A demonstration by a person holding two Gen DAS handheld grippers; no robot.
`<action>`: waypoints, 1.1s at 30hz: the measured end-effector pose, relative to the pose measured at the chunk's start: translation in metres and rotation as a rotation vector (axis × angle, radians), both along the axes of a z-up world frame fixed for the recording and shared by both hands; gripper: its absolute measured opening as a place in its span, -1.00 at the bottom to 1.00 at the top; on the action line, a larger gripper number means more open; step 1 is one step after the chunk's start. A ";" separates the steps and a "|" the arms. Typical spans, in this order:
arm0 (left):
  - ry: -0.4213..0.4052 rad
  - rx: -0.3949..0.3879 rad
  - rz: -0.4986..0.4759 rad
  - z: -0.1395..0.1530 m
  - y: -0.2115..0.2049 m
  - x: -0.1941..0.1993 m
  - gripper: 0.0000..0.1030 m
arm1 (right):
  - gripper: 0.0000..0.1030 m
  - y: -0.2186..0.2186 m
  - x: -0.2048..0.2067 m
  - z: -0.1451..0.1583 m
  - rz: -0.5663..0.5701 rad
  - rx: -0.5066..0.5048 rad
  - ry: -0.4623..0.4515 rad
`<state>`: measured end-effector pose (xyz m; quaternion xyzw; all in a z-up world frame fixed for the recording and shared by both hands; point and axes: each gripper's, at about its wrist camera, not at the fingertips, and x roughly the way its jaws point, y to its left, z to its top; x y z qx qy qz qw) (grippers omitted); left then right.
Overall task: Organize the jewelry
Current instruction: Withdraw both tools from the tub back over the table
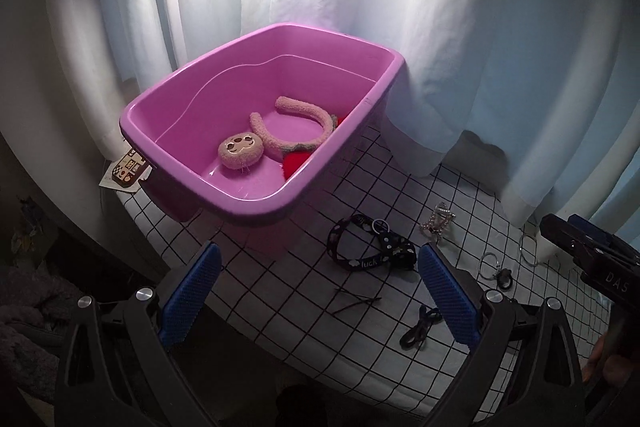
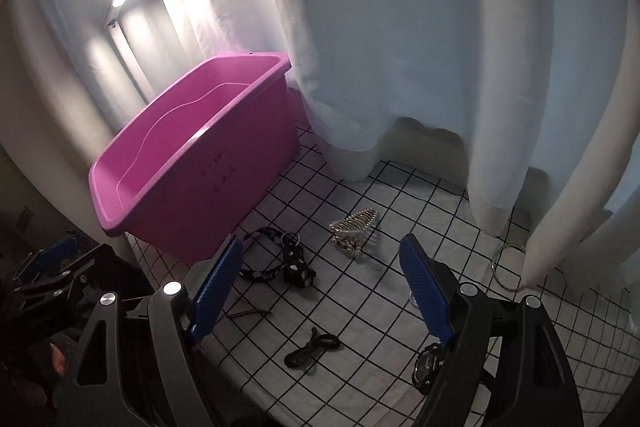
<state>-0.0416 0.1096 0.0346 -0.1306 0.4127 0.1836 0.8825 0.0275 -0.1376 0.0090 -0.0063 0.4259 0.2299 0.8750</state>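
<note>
A pink plastic tub (image 1: 280,211) (image 2: 208,183) stands on the checked cloth. Inside lie a fuzzy beige headband (image 1: 288,131) with a round face and something red (image 1: 298,161). On the cloth lie a black collar with a ring (image 1: 372,247) (image 2: 280,263), a gold claw clip (image 1: 438,223) (image 2: 354,229), thin hairpins (image 1: 356,303) (image 2: 248,314), a black hair tie (image 1: 420,327) (image 2: 314,347) and metal rings (image 1: 490,265) (image 2: 506,267). My left gripper (image 1: 320,283) is open and empty in front of the tub. My right gripper (image 2: 322,279) is open and empty above the hair tie.
White curtains (image 1: 480,67) hang down onto the cloth behind and to the right. A small patterned card (image 1: 130,171) lies left of the tub. The table edge drops off at the left and front. A dark round object (image 2: 426,367) lies under the right finger.
</note>
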 end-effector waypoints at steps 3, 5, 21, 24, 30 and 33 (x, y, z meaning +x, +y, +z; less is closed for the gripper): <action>0.011 -0.016 -0.008 -0.013 -0.026 -0.011 0.88 | 0.49 -0.063 -0.019 -0.020 -0.074 -0.009 0.035; 0.027 -0.020 -0.012 -0.023 -0.042 -0.017 0.88 | 0.49 -0.099 -0.033 -0.035 -0.113 -0.021 0.057; 0.153 0.030 -0.059 -0.085 -0.131 -0.066 0.88 | 0.49 -0.188 -0.091 -0.099 -0.122 0.025 0.094; 0.144 0.055 -0.078 -0.085 -0.132 -0.063 0.88 | 0.49 -0.177 -0.091 -0.101 -0.112 0.033 0.075; 0.144 0.073 -0.142 -0.098 -0.123 -0.041 0.88 | 0.49 -0.150 -0.078 -0.109 -0.112 -0.008 0.047; 0.130 0.064 -0.163 -0.109 -0.116 -0.027 0.88 | 0.49 -0.136 -0.069 -0.116 -0.101 -0.030 0.040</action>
